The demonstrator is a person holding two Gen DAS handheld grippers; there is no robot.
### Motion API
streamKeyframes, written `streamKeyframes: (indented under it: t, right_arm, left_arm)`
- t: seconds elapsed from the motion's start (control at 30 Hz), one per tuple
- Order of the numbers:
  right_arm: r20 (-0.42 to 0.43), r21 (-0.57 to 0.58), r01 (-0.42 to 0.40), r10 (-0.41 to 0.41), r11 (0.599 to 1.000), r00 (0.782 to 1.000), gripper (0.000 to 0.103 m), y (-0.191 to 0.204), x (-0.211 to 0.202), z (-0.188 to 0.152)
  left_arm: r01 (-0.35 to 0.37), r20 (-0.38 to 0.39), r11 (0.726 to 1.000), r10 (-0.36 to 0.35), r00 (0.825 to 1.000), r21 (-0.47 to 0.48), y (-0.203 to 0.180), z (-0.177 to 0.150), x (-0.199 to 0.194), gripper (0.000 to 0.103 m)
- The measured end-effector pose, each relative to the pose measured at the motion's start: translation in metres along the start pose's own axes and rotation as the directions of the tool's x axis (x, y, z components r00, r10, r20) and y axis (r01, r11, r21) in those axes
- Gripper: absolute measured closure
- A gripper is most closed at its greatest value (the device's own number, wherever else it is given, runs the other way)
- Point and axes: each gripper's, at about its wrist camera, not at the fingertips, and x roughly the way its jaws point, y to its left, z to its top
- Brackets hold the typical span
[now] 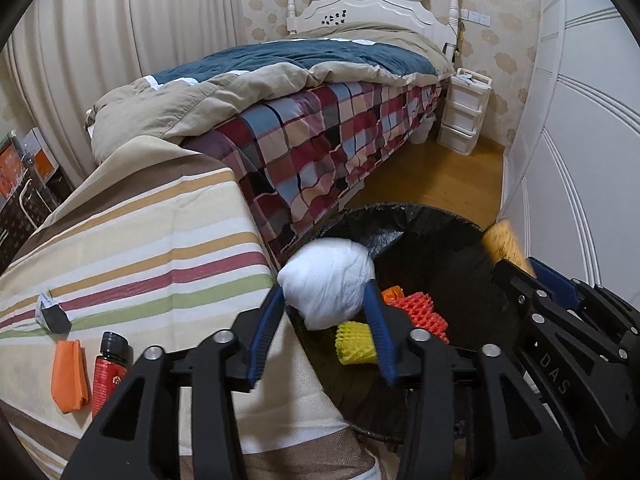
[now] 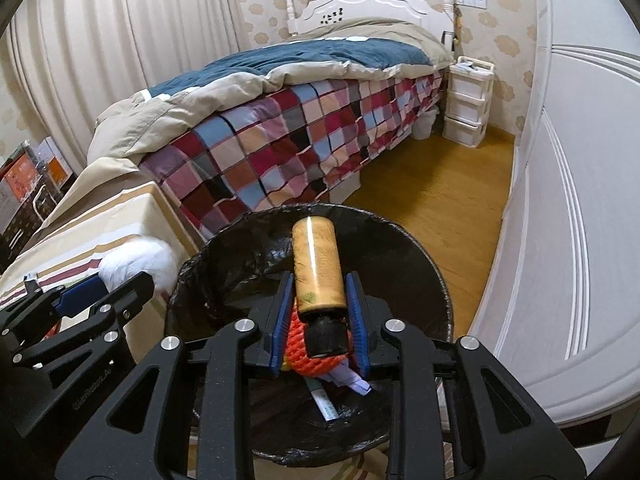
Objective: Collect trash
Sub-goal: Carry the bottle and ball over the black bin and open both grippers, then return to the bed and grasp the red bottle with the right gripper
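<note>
Right gripper [image 2: 320, 304]: blue pads flank one tan bottle [image 2: 318, 266], no clear gap, over the black-lined bin [image 2: 432, 280]. Left gripper [image 1: 326, 304] cradles one white wad [image 1: 328, 280] at the bin's rim. Two items wait on the striped table [image 1: 160, 248]: red bottle [image 1: 108, 368], orange packet [image 1: 70, 376].

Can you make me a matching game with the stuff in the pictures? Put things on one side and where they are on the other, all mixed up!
Things:
1. white crumpled ball
2. tan bottle with the black cap
3. small red bottle
4. yellow spiky piece

Places:
A. lying on the striped cloth
B. inside the black-lined trash bin
C. between the fingers of the left hand-held gripper
D. between the fingers of the right hand-held gripper, over the bin

Pairs: 1-C, 2-D, 3-A, 4-B
</note>
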Motion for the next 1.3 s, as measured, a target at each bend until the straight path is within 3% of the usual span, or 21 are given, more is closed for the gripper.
streamKeyframes:
  t: [0.07,0.17,0.53,0.87,1.3]
  right_arm:
    - [0.01,0.007,0.008,-0.008,1.0,1.0,0.056,-0.002,-0.001,0.0]
    - [0.018,0.009,0.014,-0.015,1.0,1.0,0.054,-0.002,-0.005,-0.001]
    - [0.028,-0.005,0.016,-0.016,1.0,0.999,0.037,0.014,-0.025,-0.008]
    - [0.013,-0.046,-0.05,0.051,0.998,0.999,0.035,0.057,-0.044,-0.025]
    - [-0.052,-0.163,-0.161,0.154,0.973,0.987,0.035,0.135,-0.054,-0.053]
  left_arm:
    - [-0.007,0.014,1.0,0.007,1.0,-0.002,0.001,0.0,-0.004,0.037]
    - [-0.024,0.035,1.0,0.024,0.999,0.005,0.003,-0.001,-0.009,0.031]
    - [-0.104,0.08,0.994,0.105,0.991,-0.02,0.033,-0.011,-0.039,0.026]
    - [-0.164,0.082,0.981,0.172,0.982,-0.102,0.086,-0.034,-0.069,0.026]
    - [-0.249,0.021,0.944,0.259,0.966,-0.218,0.16,-0.082,-0.095,0.026]
